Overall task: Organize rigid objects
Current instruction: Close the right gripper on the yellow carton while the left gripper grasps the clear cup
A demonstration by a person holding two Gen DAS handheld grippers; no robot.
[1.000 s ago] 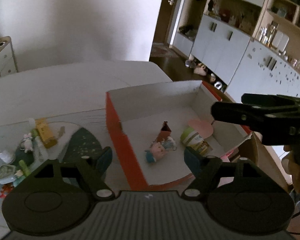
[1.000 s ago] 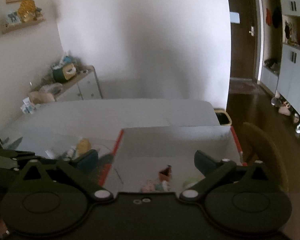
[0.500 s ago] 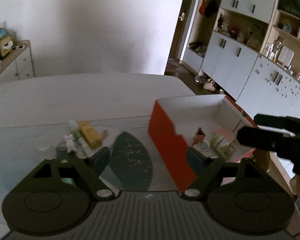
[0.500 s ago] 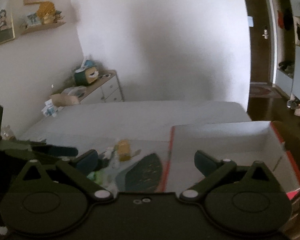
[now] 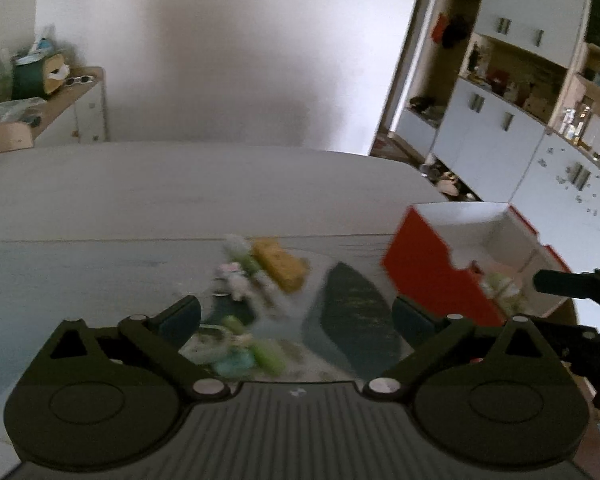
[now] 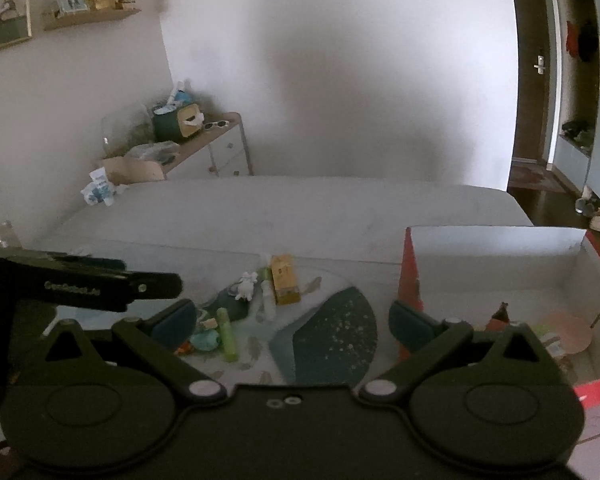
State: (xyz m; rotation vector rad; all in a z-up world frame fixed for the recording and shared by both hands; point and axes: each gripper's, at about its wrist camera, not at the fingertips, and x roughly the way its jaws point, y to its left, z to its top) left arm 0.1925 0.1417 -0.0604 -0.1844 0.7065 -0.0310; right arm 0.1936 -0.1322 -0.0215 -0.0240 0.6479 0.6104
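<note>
Small items lie loose on the table: a yellow box [image 6: 285, 280] [image 5: 278, 264], a white toy figure [image 6: 246, 285] [image 5: 236, 276], a green tube [image 6: 226, 334] [image 5: 268, 354] and a teal piece [image 6: 206, 340]. To their right stands the red box [image 6: 410, 272] [image 5: 432, 276] with a white inside, holding a pink disc [image 6: 568, 330] and a small brown piece [image 6: 500, 314]. My left gripper [image 5: 296, 318] hovers before the loose items, its jaws opening with nothing between them. My right gripper [image 6: 294, 320] is open and empty, between the pile and the box.
A dark teal patch [image 6: 332, 336] marks the mat between the pile and the box. A sideboard [image 6: 220, 140] with a tissue box stands at the far wall. Cabinets and shelves [image 5: 500, 128] line the right side. The left gripper's body [image 6: 100, 286] crosses the right wrist view's left edge.
Both grippers have swung left, away from the red box and toward the loose items. The left jaws stand wider than before. The box now sits at the right of both views.
</note>
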